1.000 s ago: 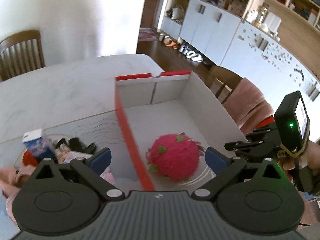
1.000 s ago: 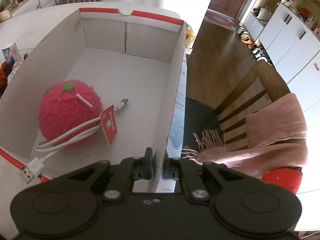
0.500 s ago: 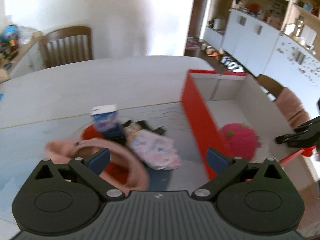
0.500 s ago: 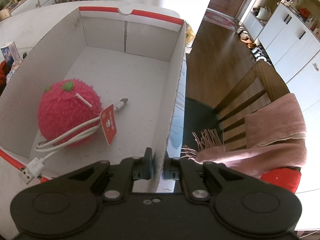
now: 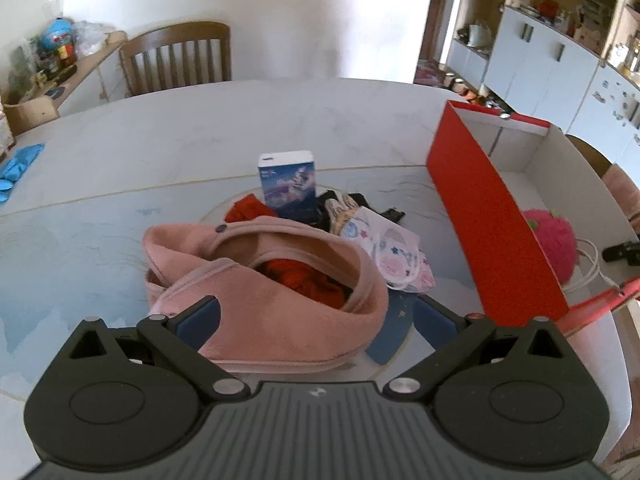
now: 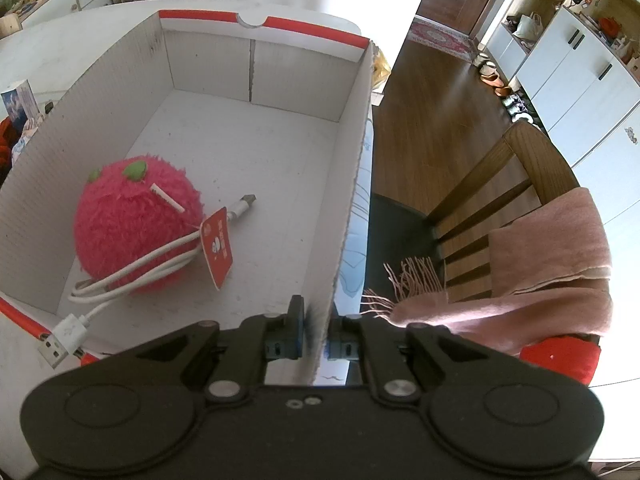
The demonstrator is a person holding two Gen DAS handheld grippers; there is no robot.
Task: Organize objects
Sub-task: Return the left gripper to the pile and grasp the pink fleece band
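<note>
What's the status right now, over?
Right gripper shut on box wall, steadying it. Left gripper open over pink hat. Plush ball and cable boxed. Nothing blocking.

Red garment [image 5: 304, 280] mostly under pink hat [image 5: 272, 312]

White wall [image 5: 248, 8], wooden chair [image 5: 178, 58], white cabinets [image 6: 580, 64] and dark wood floor [image 6: 432, 112].
</note>
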